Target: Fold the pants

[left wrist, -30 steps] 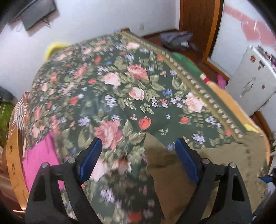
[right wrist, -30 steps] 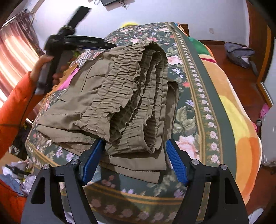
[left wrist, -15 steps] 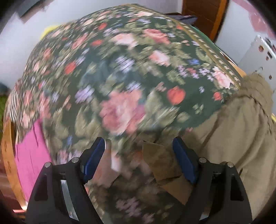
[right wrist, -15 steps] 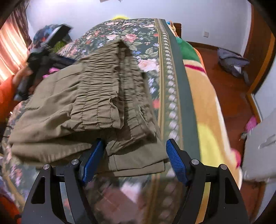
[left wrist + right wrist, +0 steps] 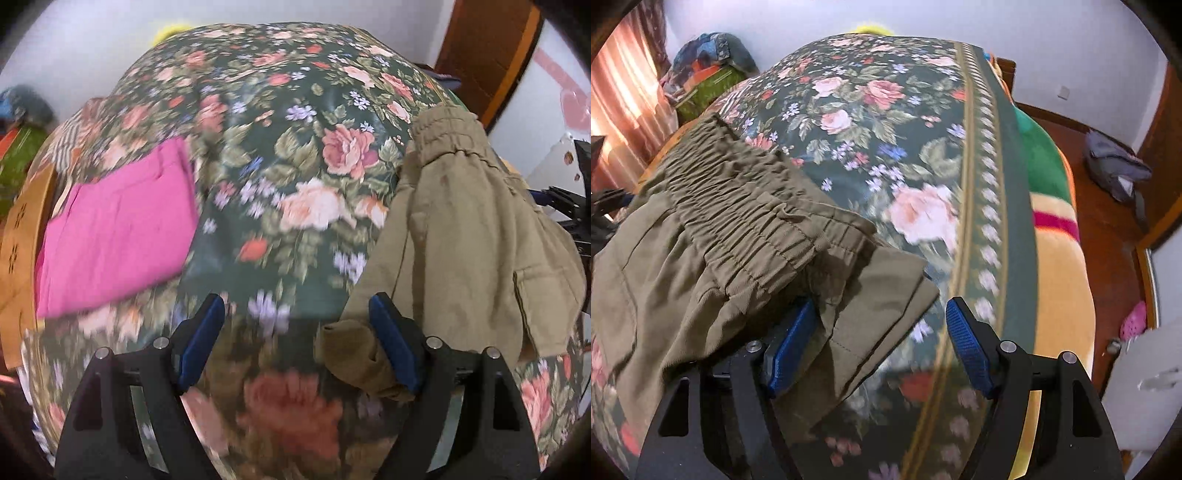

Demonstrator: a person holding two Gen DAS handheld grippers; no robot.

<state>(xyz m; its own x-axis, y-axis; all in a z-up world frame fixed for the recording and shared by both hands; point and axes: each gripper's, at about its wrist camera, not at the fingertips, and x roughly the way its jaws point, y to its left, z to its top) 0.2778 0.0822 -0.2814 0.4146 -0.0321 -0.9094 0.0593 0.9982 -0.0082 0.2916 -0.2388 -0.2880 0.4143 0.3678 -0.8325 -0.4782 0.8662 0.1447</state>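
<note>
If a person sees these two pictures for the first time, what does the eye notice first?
First, the dark floral bedspread that fills both views. Then the khaki pants, bunched at its edge with the gathered waistband on top, lying over the right gripper. A bright pink folded cloth lies on the left in the left view.

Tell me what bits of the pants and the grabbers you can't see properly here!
- Left wrist view: khaki pants run off the right edge; near bedspread is motion-blurred.
- Right wrist view: pants are cut by the left edge and cover the right gripper's left jaw.
</note>
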